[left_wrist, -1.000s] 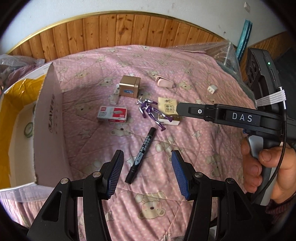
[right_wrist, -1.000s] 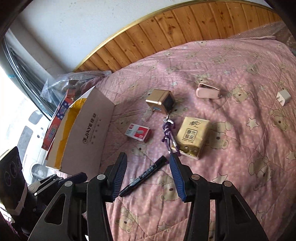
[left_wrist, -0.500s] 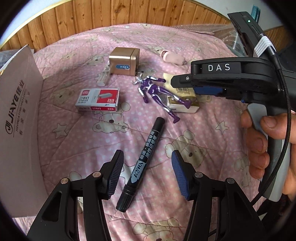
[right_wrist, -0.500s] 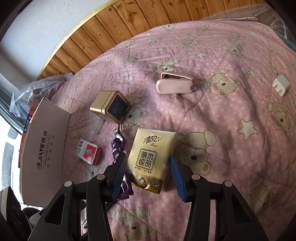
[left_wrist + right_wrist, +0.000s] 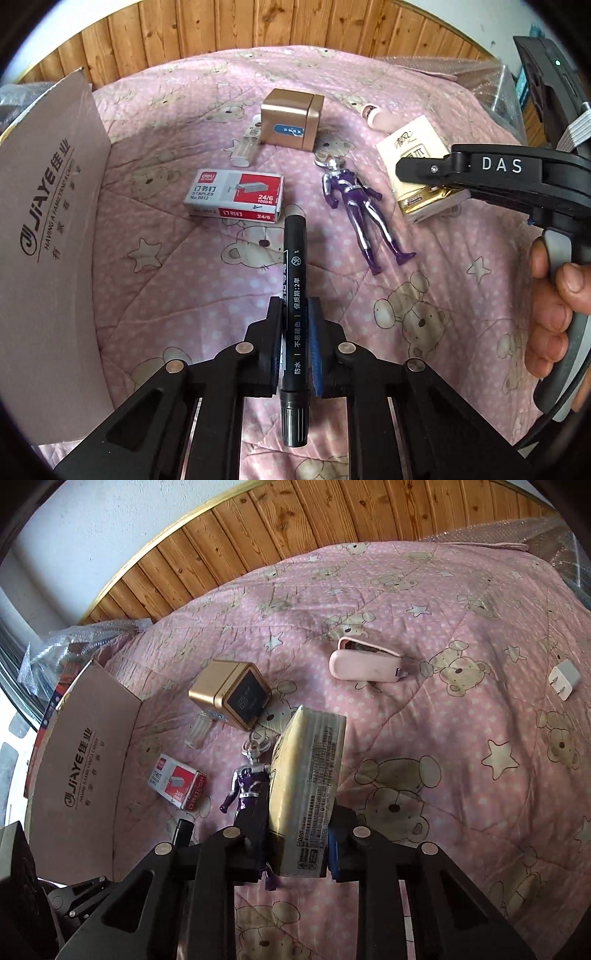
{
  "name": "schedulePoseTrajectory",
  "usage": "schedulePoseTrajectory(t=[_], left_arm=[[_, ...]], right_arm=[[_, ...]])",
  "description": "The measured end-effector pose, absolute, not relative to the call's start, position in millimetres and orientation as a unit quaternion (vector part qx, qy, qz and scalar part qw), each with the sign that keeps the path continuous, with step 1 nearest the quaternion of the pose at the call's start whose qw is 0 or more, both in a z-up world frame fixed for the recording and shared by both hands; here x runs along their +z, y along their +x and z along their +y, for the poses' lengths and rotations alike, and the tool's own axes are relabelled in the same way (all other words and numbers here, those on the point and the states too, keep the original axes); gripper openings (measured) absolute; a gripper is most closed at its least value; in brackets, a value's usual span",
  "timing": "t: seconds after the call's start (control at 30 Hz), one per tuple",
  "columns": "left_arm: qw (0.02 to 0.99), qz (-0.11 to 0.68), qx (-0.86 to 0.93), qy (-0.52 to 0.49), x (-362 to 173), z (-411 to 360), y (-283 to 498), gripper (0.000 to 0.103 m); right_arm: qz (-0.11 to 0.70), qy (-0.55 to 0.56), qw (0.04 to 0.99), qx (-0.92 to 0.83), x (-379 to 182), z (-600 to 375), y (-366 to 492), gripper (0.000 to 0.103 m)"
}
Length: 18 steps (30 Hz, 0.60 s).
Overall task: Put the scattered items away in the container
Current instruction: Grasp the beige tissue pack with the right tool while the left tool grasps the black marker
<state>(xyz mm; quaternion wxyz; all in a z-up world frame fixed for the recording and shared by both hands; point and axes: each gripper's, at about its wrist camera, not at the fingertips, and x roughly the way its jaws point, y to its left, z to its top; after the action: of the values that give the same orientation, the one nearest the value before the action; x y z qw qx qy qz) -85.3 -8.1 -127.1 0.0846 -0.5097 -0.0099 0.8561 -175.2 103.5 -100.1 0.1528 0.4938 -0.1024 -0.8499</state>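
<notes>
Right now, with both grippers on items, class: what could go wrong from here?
1. The left gripper holds the marker near its capped end, so it may pivot on lifting.
2. The right gripper, jaws closing, has the tissue pack between them, tipped on edge; the purple figure alongside might get dragged.

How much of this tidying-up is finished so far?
Nothing visibly boxed yet. In hand: the left gripper is shut on the black marker, and the right gripper is closing on the tissue pack. Staple box, purple figure, gold cube and pink case remain on the quilt.
</notes>
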Motion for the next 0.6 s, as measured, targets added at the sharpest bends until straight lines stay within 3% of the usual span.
schedulePoseTrajectory(t=[0.6], left_arm=[[0.085, -0.104, 0.860, -0.493, -83, -36, -29, 0.013]], right_arm=[[-0.077, 0.486, 0.190, -0.850, -73, 91, -104, 0.025]])
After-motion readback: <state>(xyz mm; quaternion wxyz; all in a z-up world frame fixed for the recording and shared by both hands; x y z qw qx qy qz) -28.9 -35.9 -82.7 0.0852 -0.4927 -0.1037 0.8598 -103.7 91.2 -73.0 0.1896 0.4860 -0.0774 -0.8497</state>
